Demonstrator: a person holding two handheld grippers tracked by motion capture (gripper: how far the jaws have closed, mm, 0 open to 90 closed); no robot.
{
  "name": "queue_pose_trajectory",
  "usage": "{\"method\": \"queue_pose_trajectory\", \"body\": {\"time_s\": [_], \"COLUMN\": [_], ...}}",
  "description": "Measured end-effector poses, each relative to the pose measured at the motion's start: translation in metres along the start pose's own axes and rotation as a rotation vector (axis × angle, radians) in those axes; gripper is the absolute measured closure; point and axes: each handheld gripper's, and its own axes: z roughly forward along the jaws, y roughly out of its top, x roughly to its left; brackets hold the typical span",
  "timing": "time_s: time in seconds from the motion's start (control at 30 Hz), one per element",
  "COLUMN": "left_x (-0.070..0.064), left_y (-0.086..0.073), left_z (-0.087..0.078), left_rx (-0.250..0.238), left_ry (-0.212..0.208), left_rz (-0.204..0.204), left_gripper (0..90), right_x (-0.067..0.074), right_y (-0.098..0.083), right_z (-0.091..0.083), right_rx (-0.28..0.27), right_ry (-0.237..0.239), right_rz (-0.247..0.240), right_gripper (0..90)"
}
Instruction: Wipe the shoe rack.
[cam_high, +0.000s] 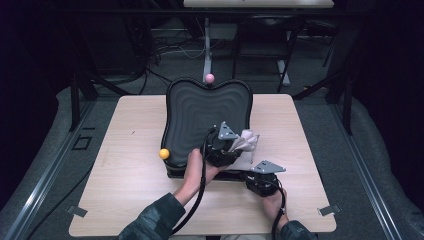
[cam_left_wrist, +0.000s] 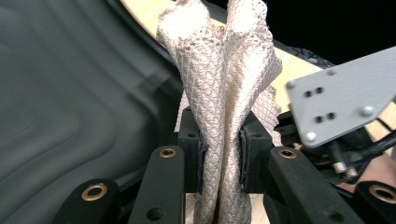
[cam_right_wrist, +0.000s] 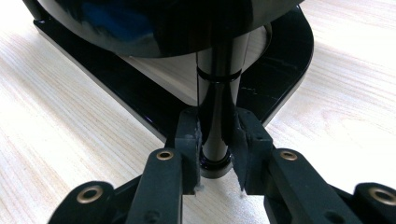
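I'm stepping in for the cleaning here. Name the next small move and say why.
Probably drag the beige cloth across the black tray. The left gripper is shut on the bunched cloth at the tray's edge, and the right gripper clamps the stand's post, steadying it.

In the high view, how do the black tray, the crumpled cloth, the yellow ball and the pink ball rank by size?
1. black tray
2. cloth
3. yellow ball
4. pink ball

The two balls look nearly alike; the pink one sits farther away, so their order is unsure.

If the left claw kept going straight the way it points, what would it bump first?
The left claw is shut on a bunched cloth. Straight ahead, past the cloth, the black tray's rim looks nearest, then the table, though depth is hard to judge.
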Motion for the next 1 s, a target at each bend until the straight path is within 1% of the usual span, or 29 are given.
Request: {"method": "queue_pose_trajectory", "body": {"time_s": [0.13, 0.27, 0.4, 0.47, 0.57, 0.67, 0.77, 0.93, 1.0], "left_x": [-0.003, -0.002, 0.001, 0.003, 0.008, 0.015, 0.022, 0.031, 0.036], "left_y": [0.0, -0.001, -0.004, -0.007, -0.011, -0.014, -0.014, -0.013, -0.012], "left_z": [0.008, 0.015, 0.016, 0.015, 0.013, 0.009, 0.003, -0.003, -0.005], "left_rx": [0.015, 0.032, 0.044, 0.052, 0.054, 0.049, 0.045, 0.046, 0.041], "left_ry": [-0.011, -0.005, 0.026, 0.034, 0.047, 0.068, 0.088, 0.109, 0.129], "left_rz": [0.004, 0.0, -0.002, 0.0, -0.008, -0.029, -0.035, -0.044, -0.047], "left_gripper": [75.6, 76.2, 77.0, 77.2, 77.3, 78.4, 79.6, 79.9, 79.8], "right_x": [0.0, 0.0, 0.0, 0.001, 0.001, 0.001, 0.001, 0.001, 0.001], "right_y": [0.0, 0.0, 0.0, 0.001, 0.001, 0.001, 0.001, 0.001, 0.001], "right_z": [0.0, 0.0, 0.0, 0.001, 0.001, 0.001, 0.001, 0.001, 0.001], "right_rx": [-0.002, 0.0, 0.001, -0.002, -0.005, -0.005, -0.004, -0.002, -0.002], "right_ry": [-0.002, -0.001, -0.002, -0.01, -0.002, -0.002, -0.002, -0.004, -0.005], "right_rz": [-0.002, -0.005, -0.008, -0.015, -0.015, -0.013, -0.015, -0.017, -0.018], "right_gripper": [73.5, 73.6, 73.7, 73.8, 73.8, 73.8, 73.8, 73.8, 73.8]}}
